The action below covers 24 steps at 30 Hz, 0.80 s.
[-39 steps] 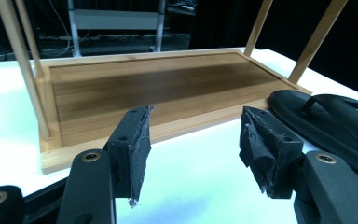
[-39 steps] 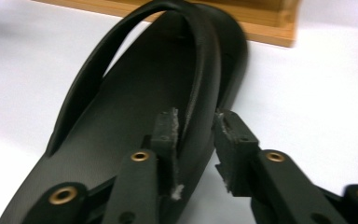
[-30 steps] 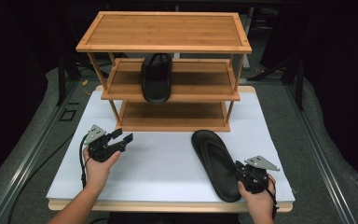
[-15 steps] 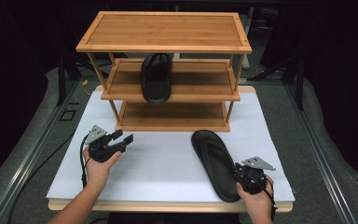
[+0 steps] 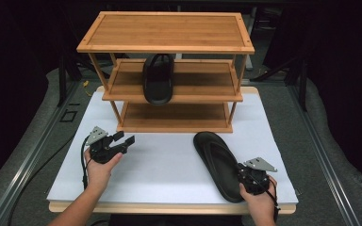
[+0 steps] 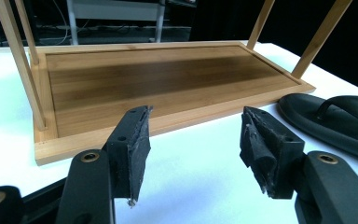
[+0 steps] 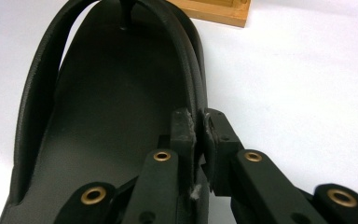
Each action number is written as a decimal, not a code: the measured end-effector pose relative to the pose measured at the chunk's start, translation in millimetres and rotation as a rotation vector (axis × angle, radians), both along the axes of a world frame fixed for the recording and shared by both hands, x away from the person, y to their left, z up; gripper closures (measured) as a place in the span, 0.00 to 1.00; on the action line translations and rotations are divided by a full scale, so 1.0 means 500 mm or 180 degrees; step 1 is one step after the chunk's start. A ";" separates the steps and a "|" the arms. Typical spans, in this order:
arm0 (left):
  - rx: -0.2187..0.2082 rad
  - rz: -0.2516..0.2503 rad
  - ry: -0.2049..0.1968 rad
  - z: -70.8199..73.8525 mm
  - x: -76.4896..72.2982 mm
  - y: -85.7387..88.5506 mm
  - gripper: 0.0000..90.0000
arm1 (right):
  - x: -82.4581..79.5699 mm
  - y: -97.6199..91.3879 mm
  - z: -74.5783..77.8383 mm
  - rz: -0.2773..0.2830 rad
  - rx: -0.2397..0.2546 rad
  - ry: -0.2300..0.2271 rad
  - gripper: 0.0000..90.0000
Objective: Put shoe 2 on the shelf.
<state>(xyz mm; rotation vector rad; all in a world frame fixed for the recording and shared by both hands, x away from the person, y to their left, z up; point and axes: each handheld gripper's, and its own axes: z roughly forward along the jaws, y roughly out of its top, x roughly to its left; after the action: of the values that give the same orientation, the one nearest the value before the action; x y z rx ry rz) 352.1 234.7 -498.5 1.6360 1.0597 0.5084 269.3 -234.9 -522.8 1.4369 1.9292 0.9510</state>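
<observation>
The right gripper point(image 7: 198, 140) pinches the strap of the black flip-flop point(image 5: 217, 165), which lies on the white table point(image 5: 160, 165) in front of the bamboo shoe rack point(image 5: 169, 89); its jaws have just been closing on that strap, apparently to lift it toward its mate point(image 5: 158, 80) on the middle shelf. The left gripper point(image 6: 193, 140) waits, jaws apart and empty.
</observation>
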 end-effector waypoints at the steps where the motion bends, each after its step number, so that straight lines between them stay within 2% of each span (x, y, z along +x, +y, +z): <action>1: 0.0000 0.0001 0.0001 0.000 0.000 0.000 0.47 | 0.000 0.000 0.001 0.0006 0.0010 -0.0004 0.93; 3: 0.0001 0.0003 -0.0003 0.000 0.000 0.000 0.47 | -0.002 0.000 0.004 0.0015 -0.0007 -0.0012 0.94; 10: -0.0001 0.0014 -0.0005 0.000 0.000 0.000 0.47 | -0.010 0.007 0.016 0.0038 0.0011 -0.0180 0.94; 11: 0.0001 0.0015 -0.0005 0.000 0.000 0.000 0.47 | -0.012 0.009 0.018 -0.0003 -0.0023 -0.0196 0.94; 20: -0.0004 0.0033 -0.0008 0.000 0.000 0.003 0.47 | -0.022 0.008 0.033 0.0007 0.0068 -0.0403 0.94; 23: 0.0004 0.0040 -0.0008 0.000 -0.001 0.004 0.47 | -0.026 0.006 0.040 0.0015 0.0103 -0.0407 0.94; 24: -0.0001 0.0042 -0.0011 0.000 -0.001 0.004 0.47 | -0.026 0.006 0.042 0.0010 0.0121 -0.0452 0.94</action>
<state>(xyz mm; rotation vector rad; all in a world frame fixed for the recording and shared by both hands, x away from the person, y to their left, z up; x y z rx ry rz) 351.7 236.6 -498.6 1.6284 1.0687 0.5197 256.1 -231.9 -502.0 1.3497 1.8198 1.0669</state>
